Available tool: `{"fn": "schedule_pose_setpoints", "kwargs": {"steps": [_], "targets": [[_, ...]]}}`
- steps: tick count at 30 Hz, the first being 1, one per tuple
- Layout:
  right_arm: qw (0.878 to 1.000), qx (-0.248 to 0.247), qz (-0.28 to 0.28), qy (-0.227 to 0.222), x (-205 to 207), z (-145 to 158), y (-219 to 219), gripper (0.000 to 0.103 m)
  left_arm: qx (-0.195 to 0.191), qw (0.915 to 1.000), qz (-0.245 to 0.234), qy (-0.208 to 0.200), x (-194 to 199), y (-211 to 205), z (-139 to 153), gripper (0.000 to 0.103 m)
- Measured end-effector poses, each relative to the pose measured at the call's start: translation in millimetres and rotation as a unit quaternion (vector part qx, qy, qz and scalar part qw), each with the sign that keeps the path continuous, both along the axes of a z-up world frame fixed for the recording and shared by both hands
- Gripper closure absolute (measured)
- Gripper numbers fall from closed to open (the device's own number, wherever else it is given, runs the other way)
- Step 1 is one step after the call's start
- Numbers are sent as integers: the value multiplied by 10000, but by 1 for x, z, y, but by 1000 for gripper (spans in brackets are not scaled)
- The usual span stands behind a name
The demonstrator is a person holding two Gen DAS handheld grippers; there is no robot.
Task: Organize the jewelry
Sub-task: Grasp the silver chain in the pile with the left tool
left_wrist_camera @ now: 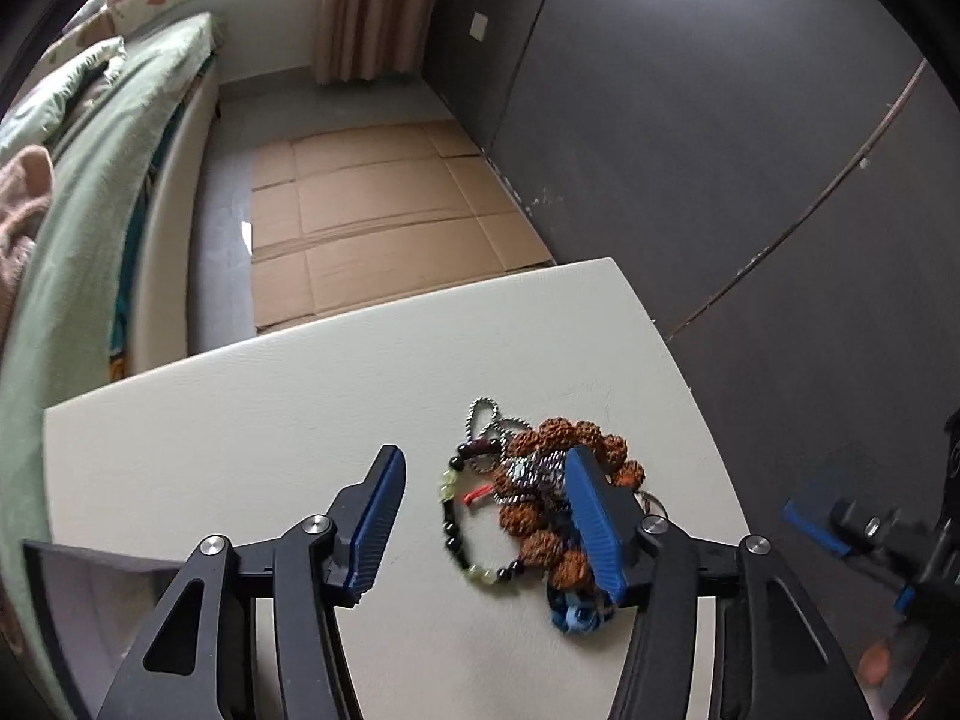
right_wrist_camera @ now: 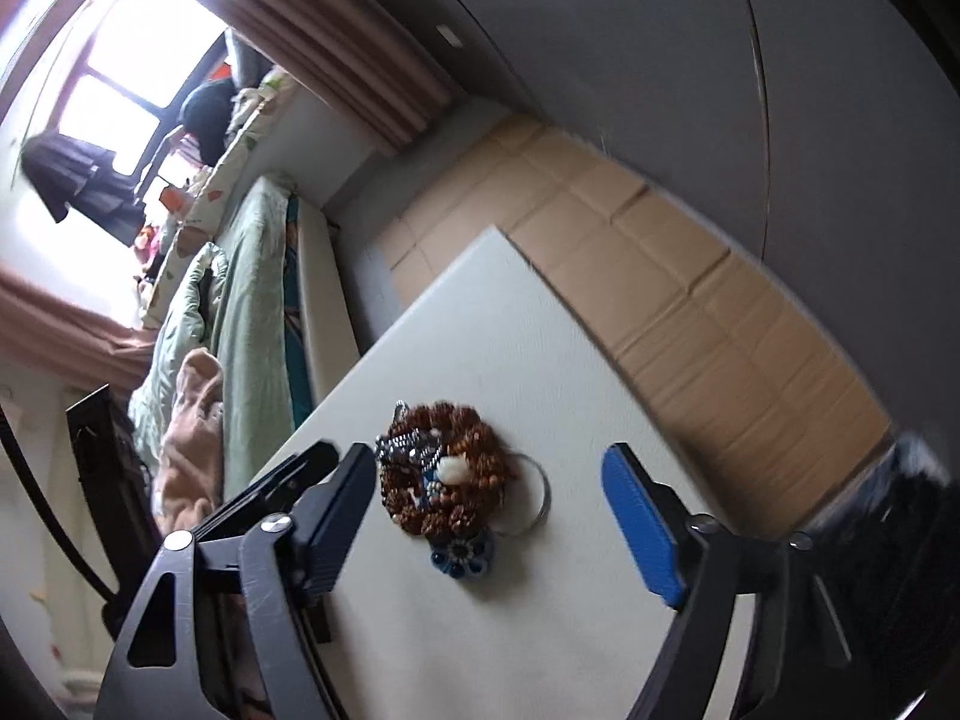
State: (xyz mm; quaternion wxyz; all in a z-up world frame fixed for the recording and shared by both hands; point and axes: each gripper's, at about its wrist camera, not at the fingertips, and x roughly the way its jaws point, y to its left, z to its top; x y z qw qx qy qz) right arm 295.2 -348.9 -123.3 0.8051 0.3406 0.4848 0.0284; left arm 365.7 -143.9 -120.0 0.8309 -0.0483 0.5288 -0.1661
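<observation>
A heap of jewelry lies on the white table point(left_wrist_camera: 240, 420): a brown seed-bead bracelet point(left_wrist_camera: 600, 444), a black and pale-green bead bracelet point(left_wrist_camera: 450, 516), a silver chain point(left_wrist_camera: 480, 414) and a blue piece point(left_wrist_camera: 576, 615). My left gripper point(left_wrist_camera: 480, 480) is open just above the heap, its right finger point(left_wrist_camera: 594, 516) over the brown beads. In the right wrist view the heap point(right_wrist_camera: 444, 468) lies with a metal ring point(right_wrist_camera: 534, 498) and the blue flower piece point(right_wrist_camera: 462, 555). My right gripper point(right_wrist_camera: 486, 480) is open, hovering above the heap.
Flattened cardboard point(left_wrist_camera: 372, 222) covers the floor beyond the table. A bed with green bedding point(left_wrist_camera: 102, 180) stands to the left, a dark wall point(left_wrist_camera: 720, 120) to the right. A dark box corner point(left_wrist_camera: 78, 576) shows at lower left. The right gripper shows blurred at the right edge point(left_wrist_camera: 852, 534).
</observation>
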Motion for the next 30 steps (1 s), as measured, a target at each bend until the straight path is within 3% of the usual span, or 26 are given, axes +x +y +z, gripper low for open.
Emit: {"fn": "schedule_pose_setpoints", "kwargs": {"steps": [2,5,9,12,13,15,24,30], "targets": [[9998,118,-21,132,4,-9,2,39,-1,10000,-39,63,5,-6,-7,55],[9993,263,-155,231,6,-18,0,39,59,9998,-137,130,10,-13,-16,58],[9982,401,-293,338,9,-26,-5,39,247,9993,-279,88,11,-21,-22,70],[9978,461,-263,395,12,-30,-4,39,261,9985,-476,-57,6,-28,-20,92],[9977,482,-237,417,13,-31,-2,39,399,9977,-526,-151,3,-31,-18,95],[9974,499,-219,462,14,-33,-2,39,506,9967,-604,-211,-2,-33,-15,96],[9976,540,-137,415,14,-33,6,39,-164,9986,-350,-354,-20,-3,20,99],[9982,557,82,186,19,-26,17,39,-405,9954,-121,-864,-33,16,60,99]]}}
